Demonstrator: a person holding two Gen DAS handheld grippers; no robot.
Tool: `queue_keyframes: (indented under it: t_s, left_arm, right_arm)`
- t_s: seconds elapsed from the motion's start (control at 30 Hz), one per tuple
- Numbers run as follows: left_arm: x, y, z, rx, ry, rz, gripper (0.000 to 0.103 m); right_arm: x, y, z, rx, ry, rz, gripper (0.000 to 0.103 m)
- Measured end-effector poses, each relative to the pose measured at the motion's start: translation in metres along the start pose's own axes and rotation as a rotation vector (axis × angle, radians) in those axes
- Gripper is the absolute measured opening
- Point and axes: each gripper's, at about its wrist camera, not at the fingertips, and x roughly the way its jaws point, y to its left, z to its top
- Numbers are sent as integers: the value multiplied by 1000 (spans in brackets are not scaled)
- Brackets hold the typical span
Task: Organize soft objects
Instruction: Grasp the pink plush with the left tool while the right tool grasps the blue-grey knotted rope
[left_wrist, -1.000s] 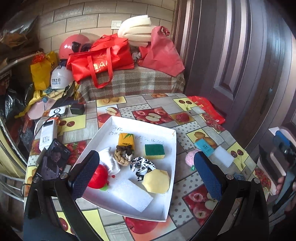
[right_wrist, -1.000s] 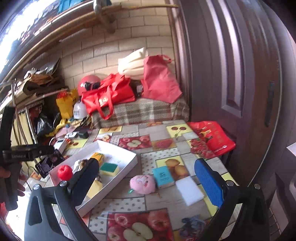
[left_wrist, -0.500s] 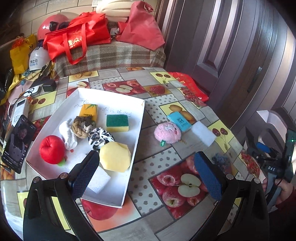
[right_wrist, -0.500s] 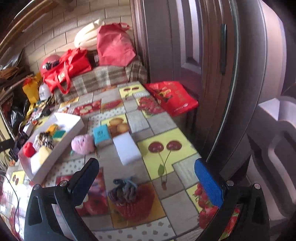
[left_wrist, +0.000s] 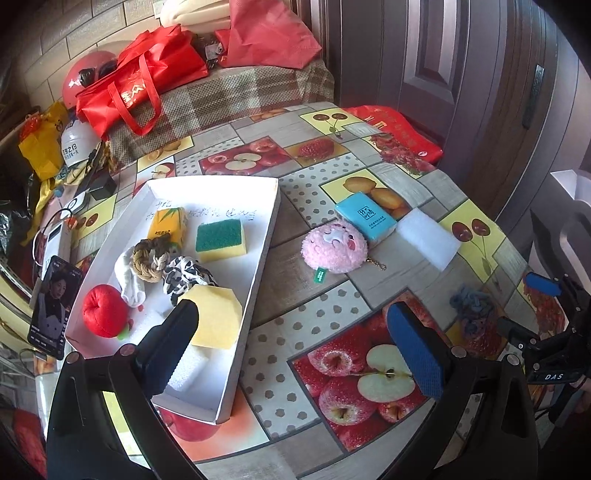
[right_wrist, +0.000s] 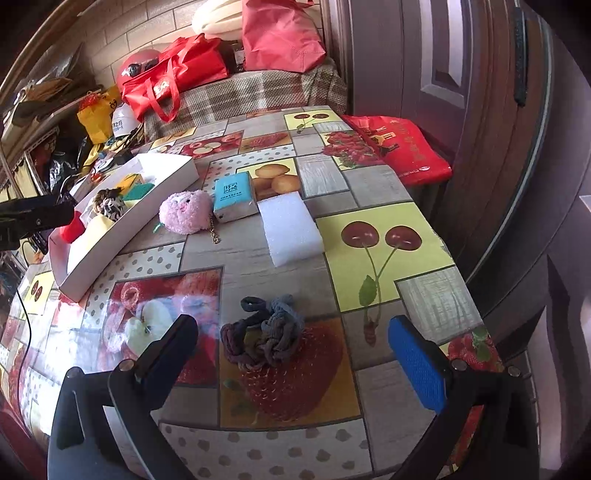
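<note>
Both tools are held spread: the right tool (right_wrist: 293, 354) around the knitted bundle (right_wrist: 264, 338), the left tool (left_wrist: 295, 343) near the white tray (left_wrist: 258, 254).

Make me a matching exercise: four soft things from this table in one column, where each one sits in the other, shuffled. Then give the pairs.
1. pink plush
2. red plush apple
3. knitted scrunchie
4. white foam block

A. on the table just ahead of the open right gripper
B. inside the white tray, near corner
C. on the table beside the blue tissue pack, tray side
D. on the table, on the tissue pack's door side

1-C, 2-B, 3-A, 4-D
</note>
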Motion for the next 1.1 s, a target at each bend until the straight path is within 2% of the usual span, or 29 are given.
queue_keyframes:
  t_s: [0.1, 0.23, 0.4, 0.47, 0.7, 0.83, 1.0, 1.1]
  left_arm:
    - [7, -1, 1, 3, 22, 17, 103]
    - [18, 2, 1, -15, 54, 23, 103]
    - [36, 10, 7, -46, 70, -35, 103]
    - [46, 8, 13, -17, 67, -79, 103]
    - [92, -27, 47, 153, 59, -123, 103]
    - [125, -38, 64, 180, 101, -139, 102]
    - [159, -51, 64, 238, 185, -158, 102]
    - [163, -54, 55, 229, 220, -220, 102]
  right_arm:
    - [10, 7, -2, -50, 17, 16, 103]
    - [24, 10, -4, -53, 39, 24, 103]
    - [38, 11, -6, -52, 59, 18, 103]
    - [42, 13, -6, -59, 64, 11, 103]
    - [48, 8, -10, -38, 79, 25, 103]
    - [48, 2, -12, -14, 82, 27, 103]
    - [46, 0, -13, 3, 73, 37, 103]
    - [46, 2, -13, -4, 69, 58, 103]
